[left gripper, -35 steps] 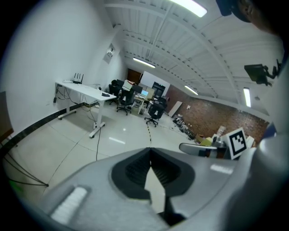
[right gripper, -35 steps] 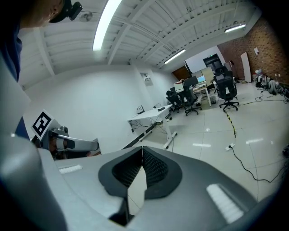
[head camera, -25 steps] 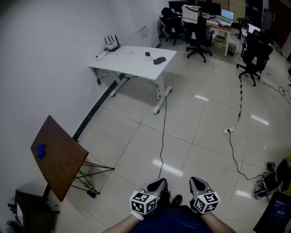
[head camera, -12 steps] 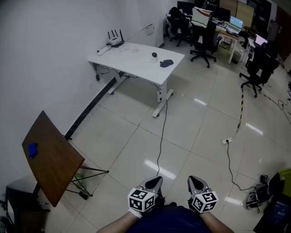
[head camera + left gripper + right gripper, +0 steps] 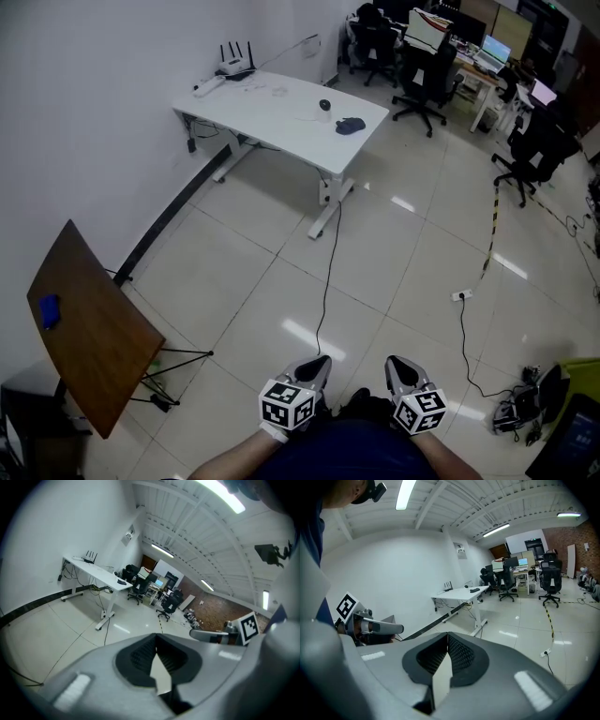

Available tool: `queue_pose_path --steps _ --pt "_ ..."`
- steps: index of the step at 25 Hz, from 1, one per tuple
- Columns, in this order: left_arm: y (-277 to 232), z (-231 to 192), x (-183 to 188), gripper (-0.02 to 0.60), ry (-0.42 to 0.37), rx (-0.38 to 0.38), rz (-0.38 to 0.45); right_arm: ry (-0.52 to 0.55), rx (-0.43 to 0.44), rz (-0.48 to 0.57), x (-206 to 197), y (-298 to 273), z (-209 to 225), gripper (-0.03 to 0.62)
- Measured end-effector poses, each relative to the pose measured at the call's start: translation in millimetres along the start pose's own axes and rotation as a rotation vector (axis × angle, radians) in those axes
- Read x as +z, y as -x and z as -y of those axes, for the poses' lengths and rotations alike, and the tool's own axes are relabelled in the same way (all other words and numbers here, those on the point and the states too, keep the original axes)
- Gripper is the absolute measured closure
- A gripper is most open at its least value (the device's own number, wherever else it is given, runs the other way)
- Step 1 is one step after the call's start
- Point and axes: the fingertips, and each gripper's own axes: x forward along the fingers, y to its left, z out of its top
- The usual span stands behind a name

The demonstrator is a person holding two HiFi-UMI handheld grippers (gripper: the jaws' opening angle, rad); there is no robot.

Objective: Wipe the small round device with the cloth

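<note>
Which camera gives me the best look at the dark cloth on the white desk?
The head view: the cloth lies clear on the desk, right of the round device. Both gripper views show at most a distant dark speck.

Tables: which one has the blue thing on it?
The brown table at lower left; the blue thing lies on it, not on the white desk.

A white desk (image 5: 281,108) carries a dark cloth (image 5: 351,125) and, just beside it, a dark small round device (image 5: 325,105). Pale glossy floor tiles (image 5: 394,272) spread from the desk, crossed by a black cable (image 5: 326,281) and, right of the desk, yellow-and-black striped tape (image 5: 491,234). Black office chairs (image 5: 427,80) stand beyond the desk. Well apart from it, a brown wooden board (image 5: 94,342) bears a blue object (image 5: 49,311). Black-and-white square markers pattern the cubes on the grey left gripper (image 5: 317,361) and right gripper (image 5: 397,362).
</note>
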Motion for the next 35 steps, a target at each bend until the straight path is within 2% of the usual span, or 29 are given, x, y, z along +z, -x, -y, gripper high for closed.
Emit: queue_pose_path --steps 6,10,18,24,30,35 --pt "-34.3 -19.8 22.3 0.578 0.004 0.007 -0.007 -0.002 0.019 -0.016 14.8 -40.2 18.4 0.582" --pt "-60.1 -34.9 40.2 0.578 0.001 0.053 -0.005 -0.009 0.061 -0.007 30.9 -72.7 39.8 0.582" --pt "-134.0 -30.7 95.5 0.578 -0.011 0.133 0.006 -0.013 0.143 0.008 91.7 -123.8 110.0 0.582" --pt "-183.5 -19.0 126.4 0.578 -0.021 0.171 0.028 -0.026 0.165 0.020 126.5 -146.2 162.3 0.582" --pt "-209.8 -26.3 142.0 0.578 -0.007 0.204 0.017 -0.043 0.182 0.008 139.8 -167.0 186.2 0.582" --pt "-235.3 -32.4 154.1 0.578 -0.018 0.192 -0.001 -0.058 0.164 0.003 147.7 -183.7 206.4 0.582"
